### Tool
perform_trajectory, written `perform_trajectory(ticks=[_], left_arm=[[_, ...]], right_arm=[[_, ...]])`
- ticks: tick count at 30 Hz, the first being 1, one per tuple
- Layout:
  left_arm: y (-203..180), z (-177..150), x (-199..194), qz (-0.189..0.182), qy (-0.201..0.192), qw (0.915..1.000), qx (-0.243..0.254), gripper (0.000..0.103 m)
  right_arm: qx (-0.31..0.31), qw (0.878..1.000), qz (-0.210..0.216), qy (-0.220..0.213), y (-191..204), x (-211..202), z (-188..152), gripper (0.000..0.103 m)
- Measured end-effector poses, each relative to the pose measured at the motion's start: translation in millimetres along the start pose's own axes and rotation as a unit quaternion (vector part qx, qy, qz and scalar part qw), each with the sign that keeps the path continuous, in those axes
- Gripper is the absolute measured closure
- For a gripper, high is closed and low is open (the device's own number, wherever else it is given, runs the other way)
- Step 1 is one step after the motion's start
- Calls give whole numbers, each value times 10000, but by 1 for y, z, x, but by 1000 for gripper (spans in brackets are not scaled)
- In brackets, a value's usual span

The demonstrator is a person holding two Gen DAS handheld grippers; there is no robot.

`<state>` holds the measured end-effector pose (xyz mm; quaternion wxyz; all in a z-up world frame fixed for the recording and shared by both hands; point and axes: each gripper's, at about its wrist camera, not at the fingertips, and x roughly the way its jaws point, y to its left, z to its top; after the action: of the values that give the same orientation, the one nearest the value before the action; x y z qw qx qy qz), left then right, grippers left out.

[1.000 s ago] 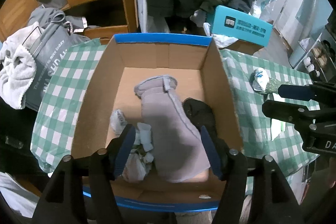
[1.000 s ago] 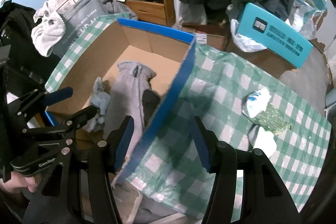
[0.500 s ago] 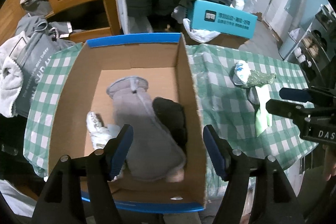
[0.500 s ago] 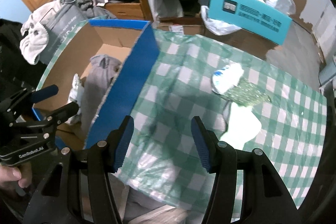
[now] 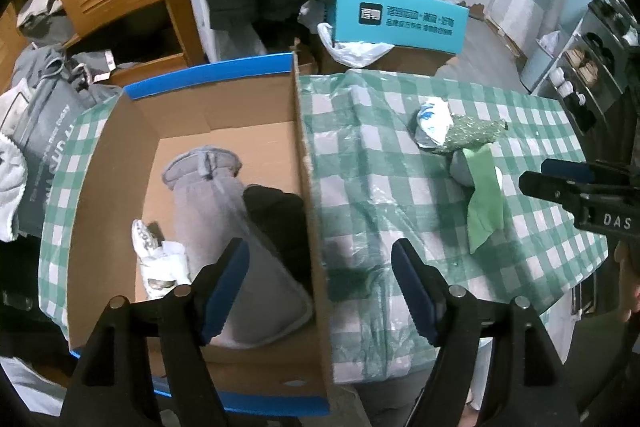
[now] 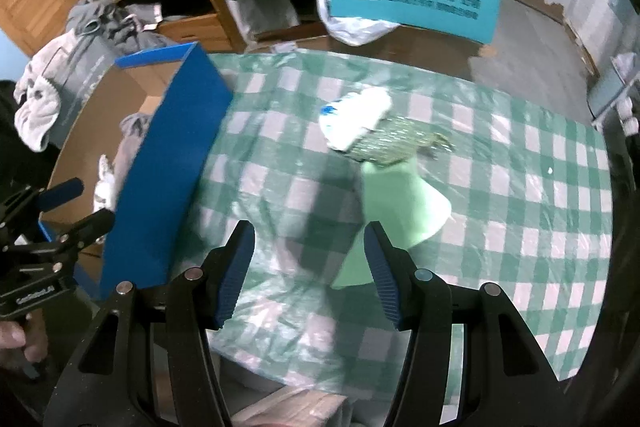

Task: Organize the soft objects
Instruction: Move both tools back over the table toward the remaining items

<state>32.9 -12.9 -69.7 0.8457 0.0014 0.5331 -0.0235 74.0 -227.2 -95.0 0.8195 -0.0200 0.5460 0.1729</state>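
Soft objects split between two places: grey mitten (image 5: 224, 219), black cloth (image 5: 276, 215) and white sock (image 5: 160, 259) already in the cardboard box (image 5: 120, 163); white-and-blue sock (image 6: 352, 123), glittery green sock (image 6: 396, 143) and pale green cloth (image 6: 396, 211) bunched and touching on the checked bench (image 6: 540, 195). Seen a second ago hanging over the box, both views now swung across toward the bench pile, suggesting the next pickup. Left tool (image 5: 320, 287) empty, straddling the box's right wall, blue pads spreading wider. Right tool (image 6: 310, 271) empty, pads apart, poised near the pale green cloth's lower tip. Cloth limp, creased, lightly blurred.
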Motion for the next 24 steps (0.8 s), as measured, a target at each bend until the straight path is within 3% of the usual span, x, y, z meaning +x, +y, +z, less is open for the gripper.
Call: perform_trajectory(ticks=[14, 24], left_arm=[[-33, 22, 23, -134, 316, 9991, 269, 28], [-46, 43, 41, -198, 558, 9976, 373, 27]], right_arm=[[335, 9989, -306, 138, -44, 4, 8, 47], [635, 9967, -91, 504, -68, 20, 37, 47]])
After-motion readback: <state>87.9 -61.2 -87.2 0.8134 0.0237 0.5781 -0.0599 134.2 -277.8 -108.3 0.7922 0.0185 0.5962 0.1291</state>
